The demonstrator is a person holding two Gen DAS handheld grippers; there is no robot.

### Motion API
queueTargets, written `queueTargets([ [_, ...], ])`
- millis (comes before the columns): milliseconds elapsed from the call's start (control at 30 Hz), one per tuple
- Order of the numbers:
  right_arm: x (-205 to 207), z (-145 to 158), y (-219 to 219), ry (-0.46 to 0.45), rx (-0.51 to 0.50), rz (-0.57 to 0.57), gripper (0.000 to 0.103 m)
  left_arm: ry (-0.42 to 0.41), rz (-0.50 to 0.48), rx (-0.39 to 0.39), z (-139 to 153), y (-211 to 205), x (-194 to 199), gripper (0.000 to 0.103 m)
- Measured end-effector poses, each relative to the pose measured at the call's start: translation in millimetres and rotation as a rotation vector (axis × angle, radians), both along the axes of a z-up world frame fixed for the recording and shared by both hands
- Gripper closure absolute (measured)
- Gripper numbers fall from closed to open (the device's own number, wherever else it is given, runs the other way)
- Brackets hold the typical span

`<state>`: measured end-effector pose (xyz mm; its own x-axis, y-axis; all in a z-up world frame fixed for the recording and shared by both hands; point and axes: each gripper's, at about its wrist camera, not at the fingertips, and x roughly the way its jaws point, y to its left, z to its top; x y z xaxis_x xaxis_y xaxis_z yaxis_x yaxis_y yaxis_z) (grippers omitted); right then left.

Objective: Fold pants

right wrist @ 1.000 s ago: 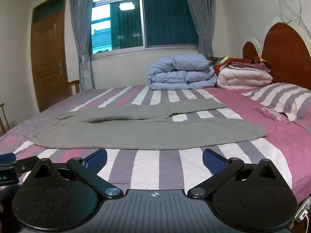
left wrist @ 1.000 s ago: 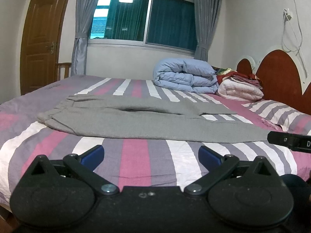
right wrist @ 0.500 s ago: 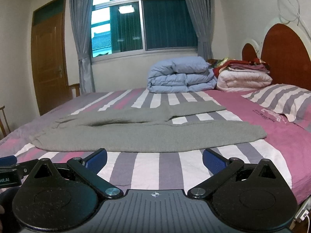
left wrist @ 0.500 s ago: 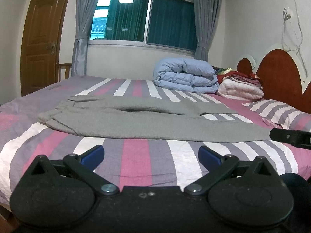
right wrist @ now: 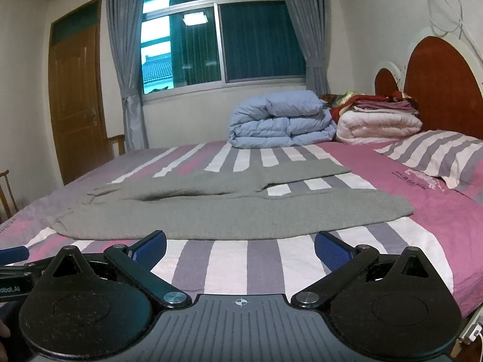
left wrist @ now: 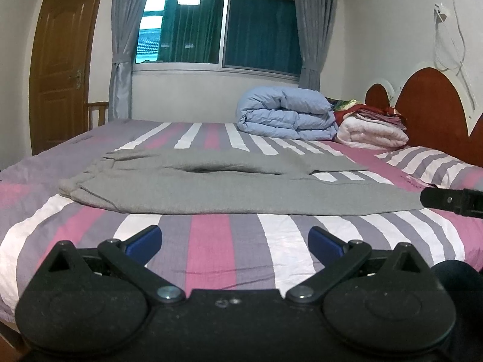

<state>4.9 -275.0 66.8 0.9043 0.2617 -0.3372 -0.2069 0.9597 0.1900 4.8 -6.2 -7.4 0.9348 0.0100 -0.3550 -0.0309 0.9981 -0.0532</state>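
Grey pants [left wrist: 229, 190] lie spread flat across the striped bed [left wrist: 211, 241], waistband to the left, legs running right. They also show in the right wrist view [right wrist: 229, 211]. My left gripper [left wrist: 235, 241] is open and empty, hovering over the bed's near edge short of the pants. My right gripper [right wrist: 240, 249] is open and empty, also just short of the pants' near edge. The right gripper's finger shows at the right edge of the left wrist view [left wrist: 449, 202].
A folded blue duvet [left wrist: 286, 117] and a stack of folded blankets [left wrist: 372, 129] sit at the far side of the bed. A striped pillow [right wrist: 434, 157] lies by the red headboard [right wrist: 443, 84]. A wooden door [left wrist: 60, 69] stands at the left.
Both grippers have moved slightly forward toward the pants. The right gripper has tilted up a little. The pants have not moved.
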Motion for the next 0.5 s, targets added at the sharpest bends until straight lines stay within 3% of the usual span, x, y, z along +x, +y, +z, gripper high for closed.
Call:
queueTargets([
  [500, -4.6, -0.9, -10.6, 0.018, 0.062, -0.024, 0.000, -0.017, 0.005, 0.002, 0.9, -1.7, -3.6, 0.006],
])
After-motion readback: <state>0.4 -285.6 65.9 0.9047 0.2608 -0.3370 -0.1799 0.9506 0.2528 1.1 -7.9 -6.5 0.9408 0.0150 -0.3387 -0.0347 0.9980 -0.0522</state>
